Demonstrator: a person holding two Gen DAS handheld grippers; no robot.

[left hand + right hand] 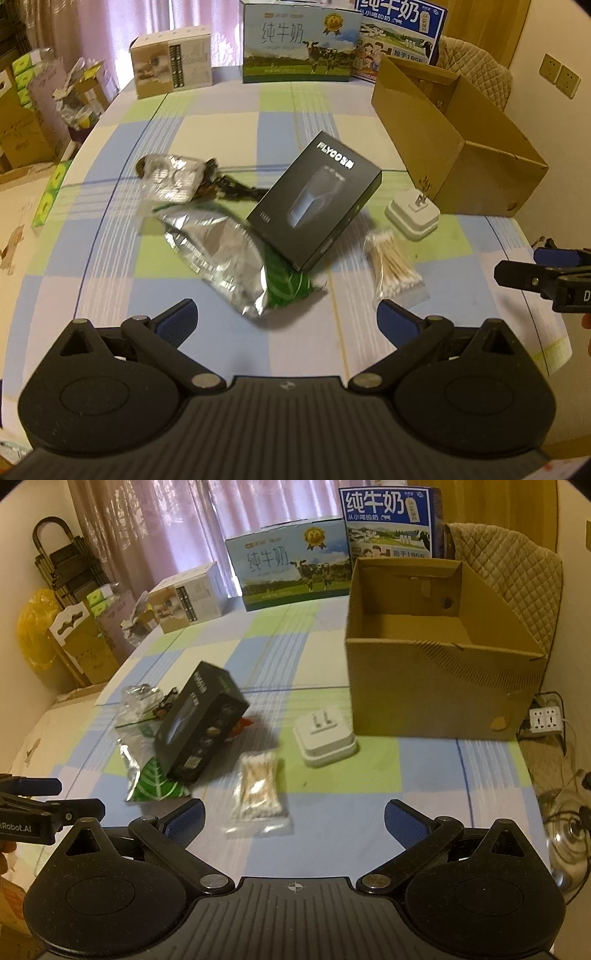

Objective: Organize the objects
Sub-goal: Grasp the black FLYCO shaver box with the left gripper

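Left wrist view: the left gripper [286, 319] is held low over the near edge of the checked tablecloth [229, 110], fingers spread wide with nothing between them. Just ahead of the gap, a silver foil bag [225, 258] with a green end can be seen, and the black box [314, 199] is propped on it, tilted. Past the left finger, further out, a crumpled clear wrapper [171, 177] is lying on some dark bits that can't really be made out. Ahead of the right finger, one packet of cotton swabs [393, 267] is found, and beyond it one white plug adapter [413, 216], prongs up. The right gripper [532, 277] is poking in from the right edge, and from this side it can't be told how its fingers are set.

In the right wrist view, that gripper [293, 818] is seen held level and low too, fingers wide apart and empty, with the swab packet [258, 794] sitting just ahead of the left finger. One open cardboard box [436, 686], empty as far as can be seen, is standing well ahead of the right finger, the adapter [325, 740] just beside its near corner.

At the far end, three printed cartons are counted: one small white carton [188, 598] and two milk cartons [291, 568].
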